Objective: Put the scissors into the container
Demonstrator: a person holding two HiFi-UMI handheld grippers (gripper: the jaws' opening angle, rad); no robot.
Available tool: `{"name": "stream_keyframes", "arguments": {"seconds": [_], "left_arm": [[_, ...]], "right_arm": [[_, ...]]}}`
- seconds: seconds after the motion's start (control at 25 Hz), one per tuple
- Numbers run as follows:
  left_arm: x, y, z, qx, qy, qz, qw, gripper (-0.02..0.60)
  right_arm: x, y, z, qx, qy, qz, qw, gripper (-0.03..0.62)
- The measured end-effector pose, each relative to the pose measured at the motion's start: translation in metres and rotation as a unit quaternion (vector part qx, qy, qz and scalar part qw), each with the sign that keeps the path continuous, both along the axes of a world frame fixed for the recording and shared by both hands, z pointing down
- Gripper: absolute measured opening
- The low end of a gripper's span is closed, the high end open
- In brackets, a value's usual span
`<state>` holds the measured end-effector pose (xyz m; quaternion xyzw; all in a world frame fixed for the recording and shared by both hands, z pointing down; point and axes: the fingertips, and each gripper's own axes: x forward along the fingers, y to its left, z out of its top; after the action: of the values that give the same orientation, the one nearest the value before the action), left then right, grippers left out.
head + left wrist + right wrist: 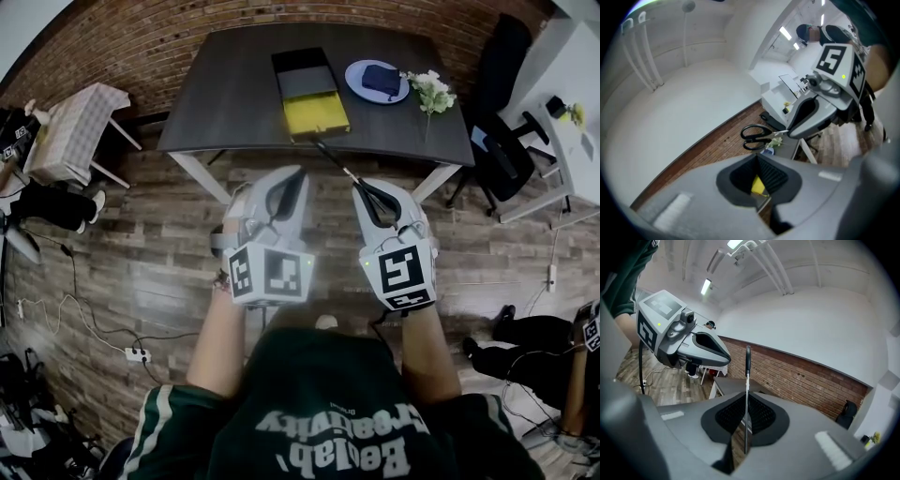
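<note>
The scissors (pixel 339 167) are gripped by the blades in the right claw (pixel 380 199), handles leading, near the tabletop (pixel 225 94). The left claw (pixel 286 192) is closed on nothing. The handles should be carried level over the yellow container (pixel 317 114) (at the near edge) before release. A brick wall (pixel 187 28) stands beyond, and a plank floor (pixel 141 272) lies below.

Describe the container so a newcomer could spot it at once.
On the dark table against the brick wall, look just left of the blue plate. The container is a long rectangular box, the only thing there that is half black, half bright yellow.
</note>
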<state>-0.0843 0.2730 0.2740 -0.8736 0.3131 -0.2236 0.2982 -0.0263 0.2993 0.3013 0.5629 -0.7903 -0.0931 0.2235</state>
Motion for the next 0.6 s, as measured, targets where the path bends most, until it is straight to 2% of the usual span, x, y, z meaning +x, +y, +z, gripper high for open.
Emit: {"name": "stream_keyframes", "arguments": {"seconds": [0.6], "left_arm": [[-0.003,-0.044,-0.001,0.015,-0.014,-0.008,0.9998,0.003]], "right_arm": [[-0.003,-0.044,-0.003,0.001,0.017,-0.007,1.0,0.021]]}}
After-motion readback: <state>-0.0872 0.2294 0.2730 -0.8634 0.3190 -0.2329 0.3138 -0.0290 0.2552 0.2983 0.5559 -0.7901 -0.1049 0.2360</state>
